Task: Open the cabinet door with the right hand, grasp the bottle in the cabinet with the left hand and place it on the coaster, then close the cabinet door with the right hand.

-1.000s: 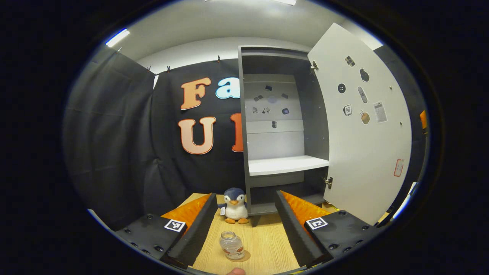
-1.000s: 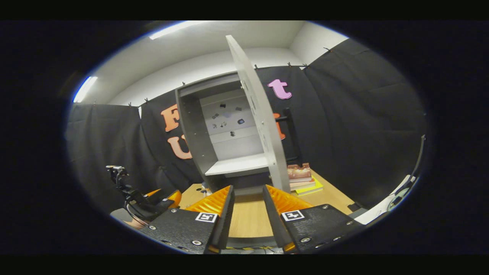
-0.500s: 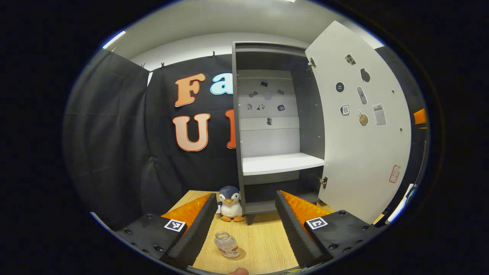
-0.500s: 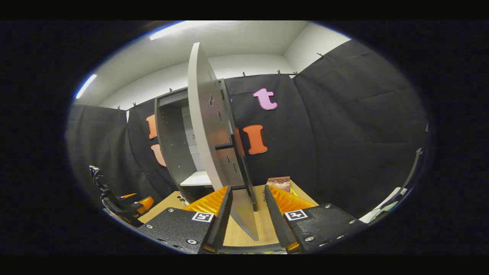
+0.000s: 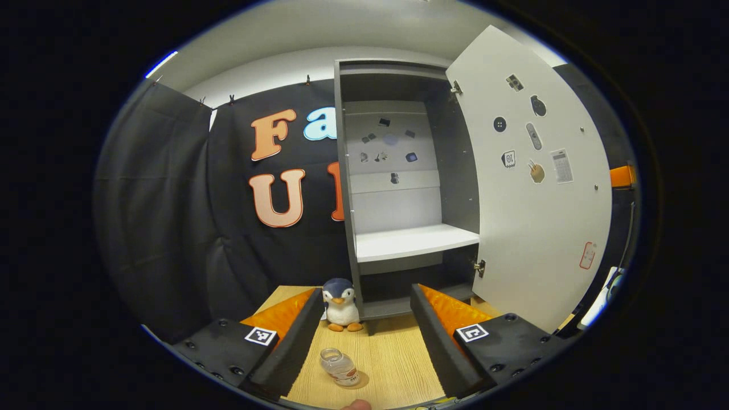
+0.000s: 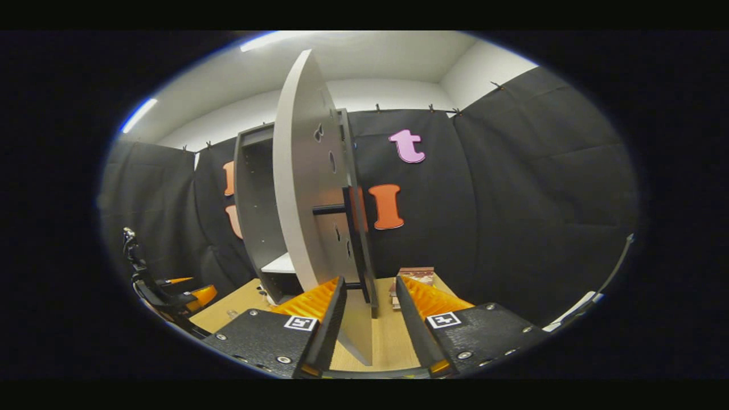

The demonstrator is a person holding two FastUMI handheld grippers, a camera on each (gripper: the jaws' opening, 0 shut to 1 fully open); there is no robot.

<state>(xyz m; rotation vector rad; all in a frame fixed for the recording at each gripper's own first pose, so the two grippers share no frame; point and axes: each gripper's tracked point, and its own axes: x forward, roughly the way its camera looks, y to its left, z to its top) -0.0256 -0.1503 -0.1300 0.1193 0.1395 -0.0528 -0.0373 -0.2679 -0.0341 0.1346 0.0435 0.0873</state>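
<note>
- While spread wide, right claw (image 6: 367, 319) straddles the cabinet door (image 6: 302, 188) edge, gripping nothing.
- Left claw (image 5: 364, 336) released, framing the bottle (image 5: 339, 367) upright on the counter (image 5: 393, 364).
- Door open; closing likely all that remains.
- Coaster under bottle hard to confirm.

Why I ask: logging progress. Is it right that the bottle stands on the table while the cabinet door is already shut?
Not quite. The bottle does stand on the table, but the cabinet door is open, swung wide in the left gripper view.
</note>
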